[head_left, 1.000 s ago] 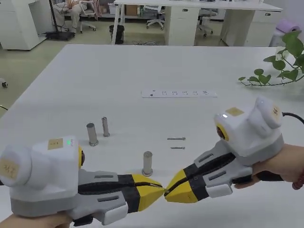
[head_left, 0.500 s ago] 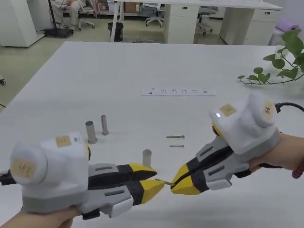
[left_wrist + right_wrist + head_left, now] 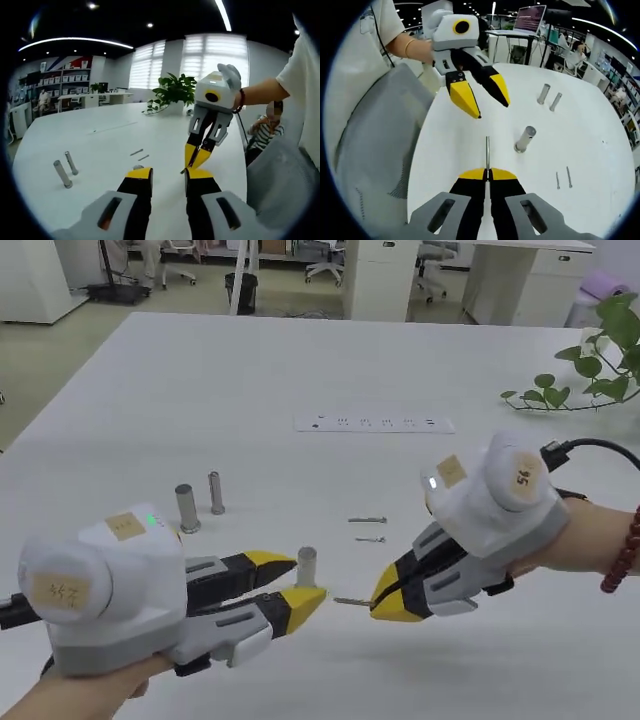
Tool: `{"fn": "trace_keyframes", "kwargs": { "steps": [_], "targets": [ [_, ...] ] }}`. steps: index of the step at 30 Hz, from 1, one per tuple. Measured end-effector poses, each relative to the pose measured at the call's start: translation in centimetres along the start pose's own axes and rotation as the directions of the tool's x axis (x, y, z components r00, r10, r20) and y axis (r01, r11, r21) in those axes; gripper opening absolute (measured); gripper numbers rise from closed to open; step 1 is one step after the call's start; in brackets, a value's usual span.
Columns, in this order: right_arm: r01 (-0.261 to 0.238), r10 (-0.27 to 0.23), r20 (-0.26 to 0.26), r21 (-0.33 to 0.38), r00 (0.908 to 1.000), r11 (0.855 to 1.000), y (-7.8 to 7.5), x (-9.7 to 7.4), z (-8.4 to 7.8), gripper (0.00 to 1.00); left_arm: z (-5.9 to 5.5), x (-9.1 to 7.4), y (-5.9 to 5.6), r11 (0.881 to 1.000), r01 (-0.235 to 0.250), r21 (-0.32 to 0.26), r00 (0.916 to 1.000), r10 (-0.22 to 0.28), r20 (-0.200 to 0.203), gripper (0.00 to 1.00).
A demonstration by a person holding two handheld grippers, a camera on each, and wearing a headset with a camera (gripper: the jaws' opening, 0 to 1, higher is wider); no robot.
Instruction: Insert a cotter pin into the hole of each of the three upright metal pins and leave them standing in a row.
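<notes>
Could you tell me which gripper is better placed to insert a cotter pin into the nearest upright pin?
Right, probably. The right gripper is shut on a cotter pin, held close to the nearest pin. The left gripper is open and empty beside that pin.

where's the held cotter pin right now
The cotter pin sticks out of the shut right gripper, low centre in the head view, just right of the nearest upright metal pin, pointing at the open left gripper.
</notes>
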State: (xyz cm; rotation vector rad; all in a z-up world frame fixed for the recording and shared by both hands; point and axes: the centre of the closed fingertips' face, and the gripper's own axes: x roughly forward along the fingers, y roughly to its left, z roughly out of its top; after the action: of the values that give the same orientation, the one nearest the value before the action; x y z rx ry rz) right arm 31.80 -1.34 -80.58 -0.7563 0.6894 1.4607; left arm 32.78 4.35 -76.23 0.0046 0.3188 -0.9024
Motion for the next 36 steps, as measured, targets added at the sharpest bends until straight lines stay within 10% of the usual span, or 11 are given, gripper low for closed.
{"fn": "trace_keyframes", "kwargs": {
  "steps": [19, 36],
  "targets": [
    [0.105, -0.101, -0.133, 0.023, 0.9859, 0.994, -4.4, 0.8, -1.0, 0.03, -3.1, 2.5, 4.3, 0.992, -0.129, 0.016, 0.9884, 0.13, -0.079, 0.28],
    [0.131, -0.134, -0.142, -0.031, 0.9807, 0.991, -6.0, 2.0, -0.9, 0.03, -4.4, 4.7, 5.0, 0.99, -0.138, 0.014, 0.9831, 0.138, -0.12, 0.23]
  ]
}}
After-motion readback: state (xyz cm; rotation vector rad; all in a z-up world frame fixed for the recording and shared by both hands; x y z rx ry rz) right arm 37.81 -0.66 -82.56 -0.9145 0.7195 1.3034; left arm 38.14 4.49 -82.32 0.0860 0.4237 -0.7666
